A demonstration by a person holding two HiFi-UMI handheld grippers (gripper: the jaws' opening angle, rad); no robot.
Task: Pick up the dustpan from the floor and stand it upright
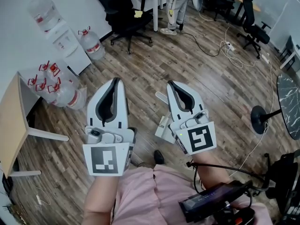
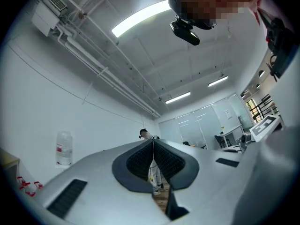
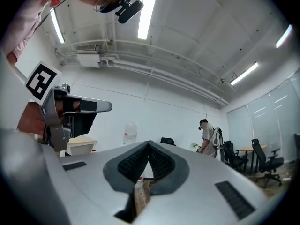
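Observation:
A white dustpan (image 1: 162, 126) lies on the wooden floor just below and between my two grippers, and the right one covers most of it. Its pale handle (image 1: 161, 96) sticks out toward the far side. My left gripper (image 1: 116, 80) is held up in the air at the left, jaws shut with nothing in them. Beside it my right gripper (image 1: 169, 83) is also shut and holds nothing. Both gripper views look up across the room toward the ceiling. The left gripper (image 2: 153, 141) and right gripper (image 3: 149, 144) show their dark pads pressed together at the tips. The dustpan appears in neither gripper view.
Several water bottles (image 1: 60, 92) lie by a water dispenser (image 1: 62, 37) at the left wall. A wooden table (image 1: 11, 122) stands at the near left. A black office chair (image 1: 123, 14) and a standing person (image 1: 177, 4) are farther off. Cables (image 1: 219, 45) and a fan base (image 1: 260, 118) are at right.

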